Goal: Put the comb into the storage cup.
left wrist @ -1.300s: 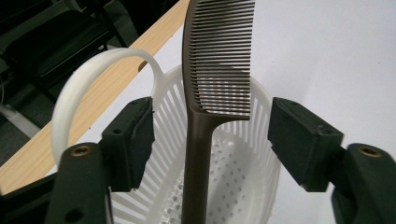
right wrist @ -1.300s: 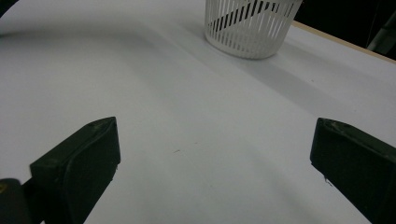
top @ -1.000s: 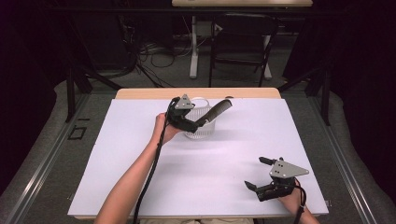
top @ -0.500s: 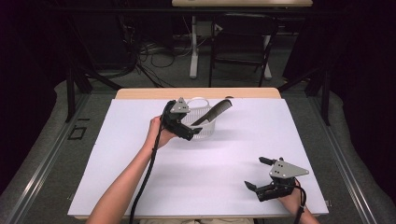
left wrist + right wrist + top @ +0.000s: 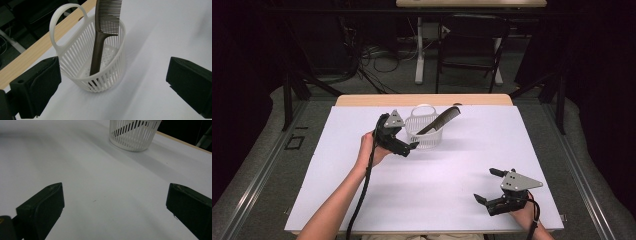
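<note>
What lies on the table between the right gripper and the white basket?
Nothing: between the right gripper and the white basket there is bare white table. The high view and the right gripper view both show this.

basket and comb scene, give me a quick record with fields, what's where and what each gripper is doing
surface: white table with a wooden far edge
basket: white slatted basket with a loop handle, upright near the far edge
comb: dark comb standing in the basket, handle down, teeth end leaning out over the rim
left gripper: left gripper open, empty, just beside the basket on its near left
right gripper: right gripper open, empty, near the table's front right corner
</note>
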{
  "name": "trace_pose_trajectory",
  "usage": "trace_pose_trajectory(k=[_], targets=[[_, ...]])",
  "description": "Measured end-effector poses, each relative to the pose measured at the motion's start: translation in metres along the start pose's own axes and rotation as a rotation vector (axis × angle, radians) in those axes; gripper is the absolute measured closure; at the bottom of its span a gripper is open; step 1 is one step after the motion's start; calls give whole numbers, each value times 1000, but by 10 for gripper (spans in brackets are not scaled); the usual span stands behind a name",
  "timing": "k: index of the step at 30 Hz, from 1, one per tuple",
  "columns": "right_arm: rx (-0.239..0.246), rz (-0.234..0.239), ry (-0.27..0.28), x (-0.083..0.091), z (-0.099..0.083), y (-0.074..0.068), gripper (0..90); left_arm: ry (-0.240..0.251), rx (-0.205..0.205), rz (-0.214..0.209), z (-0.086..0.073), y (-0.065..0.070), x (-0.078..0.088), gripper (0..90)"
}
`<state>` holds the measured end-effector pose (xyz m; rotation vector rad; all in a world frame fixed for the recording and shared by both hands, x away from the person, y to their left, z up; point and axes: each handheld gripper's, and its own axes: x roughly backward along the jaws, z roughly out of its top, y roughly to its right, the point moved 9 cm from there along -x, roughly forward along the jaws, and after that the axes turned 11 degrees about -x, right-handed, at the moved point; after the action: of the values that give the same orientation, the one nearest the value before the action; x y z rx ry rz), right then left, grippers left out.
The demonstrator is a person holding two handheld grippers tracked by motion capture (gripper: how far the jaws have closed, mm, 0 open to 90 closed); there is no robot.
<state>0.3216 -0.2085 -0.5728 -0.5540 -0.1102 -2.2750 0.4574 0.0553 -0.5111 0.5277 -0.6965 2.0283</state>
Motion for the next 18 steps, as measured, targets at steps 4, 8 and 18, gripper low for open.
trace_pose_trajectory(k=[4,8,18], targets=[[-2,-2,1,0,0,0,14,-9,18,12,-8,1,6,1],[0,-6,1,1,0,1,14,-14,32,22,-17,3,13,1],[-4,-3,-1,0,0,0,14,-62,104,72,-45,8,26,3]])
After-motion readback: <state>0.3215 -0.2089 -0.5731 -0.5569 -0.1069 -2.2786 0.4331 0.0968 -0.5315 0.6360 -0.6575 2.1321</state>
